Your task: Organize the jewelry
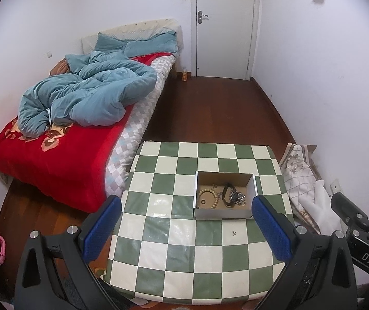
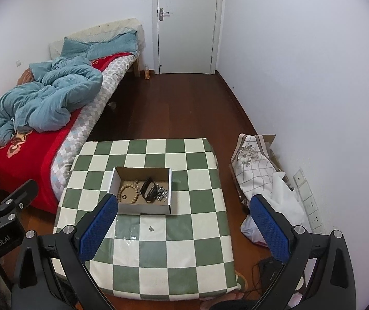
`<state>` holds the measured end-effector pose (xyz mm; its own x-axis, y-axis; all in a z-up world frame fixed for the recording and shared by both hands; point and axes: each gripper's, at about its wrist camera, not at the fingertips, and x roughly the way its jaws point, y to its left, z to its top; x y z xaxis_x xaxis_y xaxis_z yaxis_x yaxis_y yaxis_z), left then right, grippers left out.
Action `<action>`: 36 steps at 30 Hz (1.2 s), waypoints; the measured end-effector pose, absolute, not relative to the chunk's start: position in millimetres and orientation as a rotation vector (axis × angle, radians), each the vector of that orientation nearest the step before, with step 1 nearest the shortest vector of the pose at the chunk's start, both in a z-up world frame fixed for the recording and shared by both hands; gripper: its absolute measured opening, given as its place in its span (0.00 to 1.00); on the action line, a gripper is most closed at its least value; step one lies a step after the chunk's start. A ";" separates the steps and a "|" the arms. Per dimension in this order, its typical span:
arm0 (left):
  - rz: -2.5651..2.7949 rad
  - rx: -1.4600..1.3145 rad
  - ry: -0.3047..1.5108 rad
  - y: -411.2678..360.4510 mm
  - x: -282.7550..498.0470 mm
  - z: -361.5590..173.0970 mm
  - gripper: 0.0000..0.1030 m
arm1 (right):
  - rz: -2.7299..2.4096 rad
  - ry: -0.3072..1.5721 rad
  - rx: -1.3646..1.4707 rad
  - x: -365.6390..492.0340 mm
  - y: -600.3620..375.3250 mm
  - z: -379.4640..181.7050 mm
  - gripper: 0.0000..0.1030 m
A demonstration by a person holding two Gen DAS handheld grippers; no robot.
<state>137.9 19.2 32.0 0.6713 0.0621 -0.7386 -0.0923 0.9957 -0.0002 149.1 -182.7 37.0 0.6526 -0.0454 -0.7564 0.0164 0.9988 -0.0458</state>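
A shallow cardboard box [image 1: 255, 188] [image 2: 143, 208] sits on the green-and-white checkered table [image 1: 169, 258] [image 2: 205, 222]. Inside lie a wooden bead bracelet [image 1: 208, 196] [image 2: 127, 192], a black band [image 1: 228, 193] [image 2: 148, 190], a silver chain heap [image 1: 239, 196] [image 2: 163, 193] and a small ring [image 1: 202, 202] [image 2: 124, 196]. A tiny metal piece [image 1: 233, 233] [image 2: 150, 229] lies on the table in front of the box. My left gripper [image 1: 187, 224] is open and empty, above the table's near side. My right gripper [image 2: 184, 222] is open and empty, above the table's right part.
A bed [image 1: 55, 160] [image 2: 16, 152] with a red blanket and blue duvet stands left of the table. A patterned cloth bundle [image 1: 300, 175] [image 2: 256, 170] and white bags lie right of it by the wall. Dark wooden floor [image 1: 210, 108] runs to a closed door [image 1: 223, 25].
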 end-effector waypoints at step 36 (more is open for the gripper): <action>0.087 -0.011 0.822 10.1 131.8 34.4 1.00 | -0.026 0.875 -0.045 150.0 -177.2 31.3 1.00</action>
<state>131.8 10.1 34.4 0.6771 0.0734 -0.7322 -0.0816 0.9964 0.0244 150.0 -177.2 31.3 0.6406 -0.0410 -0.7667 0.0042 0.9987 -0.0500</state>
